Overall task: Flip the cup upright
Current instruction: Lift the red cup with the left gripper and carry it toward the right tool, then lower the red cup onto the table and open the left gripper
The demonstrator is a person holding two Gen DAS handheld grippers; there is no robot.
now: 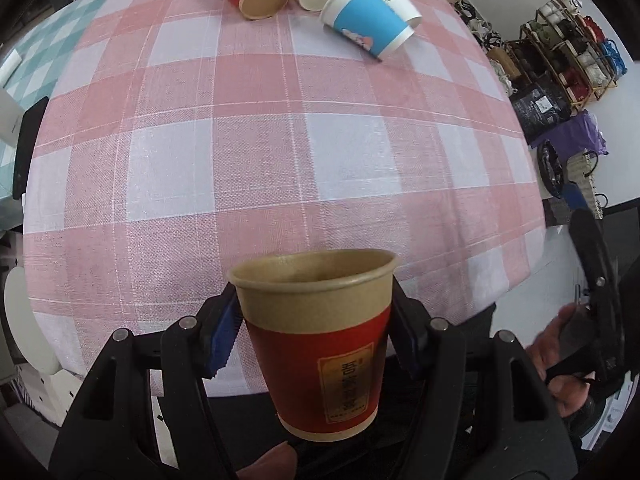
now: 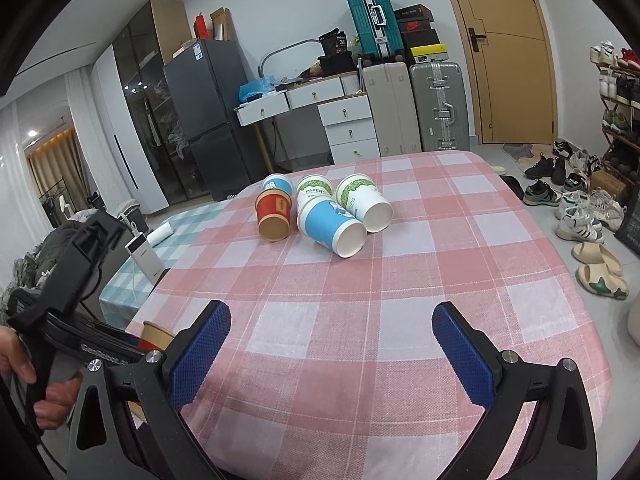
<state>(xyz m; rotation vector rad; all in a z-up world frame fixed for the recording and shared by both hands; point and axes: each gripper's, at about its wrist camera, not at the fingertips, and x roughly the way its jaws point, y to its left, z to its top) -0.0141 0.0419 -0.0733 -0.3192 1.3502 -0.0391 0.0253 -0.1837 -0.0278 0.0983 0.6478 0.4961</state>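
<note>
Green-banded white paper cup [image 2: 315,191] lying on the pink plaid tablecloth [image 2: 400,280] printed "PAPER", black bag [image 2: 338,42] atop the white drawers marked "38"

I count six paper cups: two red [image 1: 316,340] [image 2: 273,211], two blue [image 2: 331,227] [image 2: 278,184], two white-green [image 2: 363,203] [image 2: 314,189], clustered at twelve o'clock.

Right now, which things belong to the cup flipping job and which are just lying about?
Job: red cup held mouth-up in left gripper; tipped cups: red, blue, green-print white; open right gripper.

Lying about: suitcases, shoes, fridge.
</note>
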